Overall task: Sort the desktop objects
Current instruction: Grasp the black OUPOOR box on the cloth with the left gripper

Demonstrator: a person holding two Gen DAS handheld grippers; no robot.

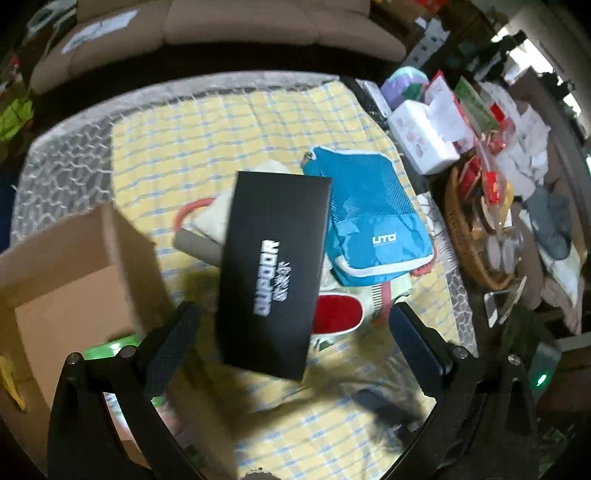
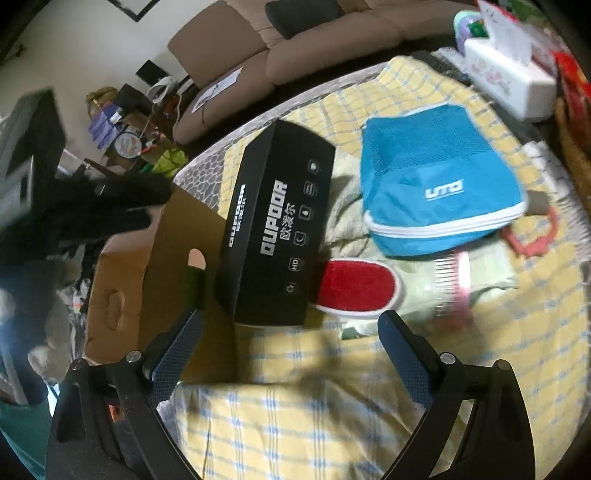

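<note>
A black OUPOOR box [image 1: 273, 269] lies on the yellow checked cloth [image 1: 207, 133], over a red-and-white brush [image 1: 338, 314]. It also shows in the right wrist view [image 2: 277, 229]. A blue UTO pouch [image 1: 365, 218] lies beside it, also in the right wrist view [image 2: 439, 184]. A pink comb [image 2: 454, 284] lies on a pale green cloth. My left gripper [image 1: 291, 321] is open, its fingers either side of the box's near end. My right gripper [image 2: 291, 332] is open and empty, just short of the box.
An open cardboard box [image 1: 74, 280] stands at the left table edge, also in the right wrist view [image 2: 147, 266]. A wicker basket [image 1: 476, 236] of clutter and a white tissue box [image 1: 421, 136] sit at the right. A brown sofa [image 1: 221, 26] is behind.
</note>
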